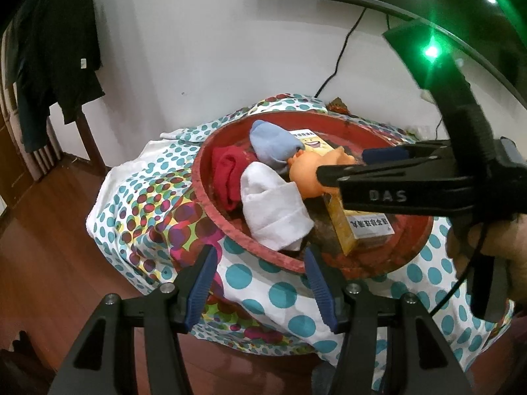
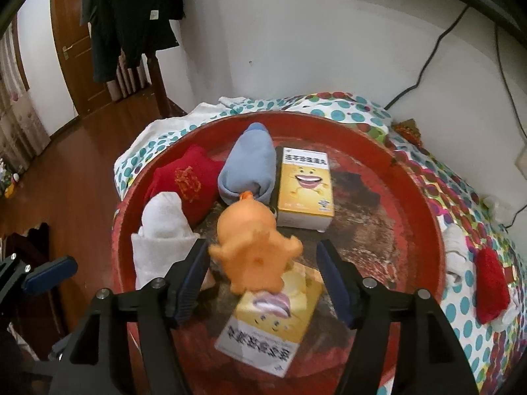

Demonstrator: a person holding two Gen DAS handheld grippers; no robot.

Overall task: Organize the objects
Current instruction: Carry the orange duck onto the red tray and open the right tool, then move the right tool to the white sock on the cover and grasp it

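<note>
A round red tray [image 2: 425, 204] on a dotted cloth holds a white sock [image 2: 163, 230], a red sock [image 2: 184, 181], a blue sock [image 2: 250, 171], two yellow boxes [image 2: 304, 184] [image 2: 270, 326] and an orange rubber duck [image 2: 253, 247]. The duck is blurred, over the near box, between my right gripper's [image 2: 263, 279] open fingers, not clamped. My left gripper [image 1: 260, 283] is open and empty, above the tray's near rim [image 1: 230, 230]. In the left wrist view the right gripper [image 1: 336, 164] reaches in from the right beside the duck [image 1: 306, 172].
The dotted cloth [image 1: 280, 293] covers a small table against a white wall. A red sock [image 2: 490, 283] and a white sock [image 2: 456, 247] lie on the cloth right of the tray. Wooden floor [image 1: 49, 247] lies to the left. Dark clothes [image 2: 128, 16] hang on a rack behind.
</note>
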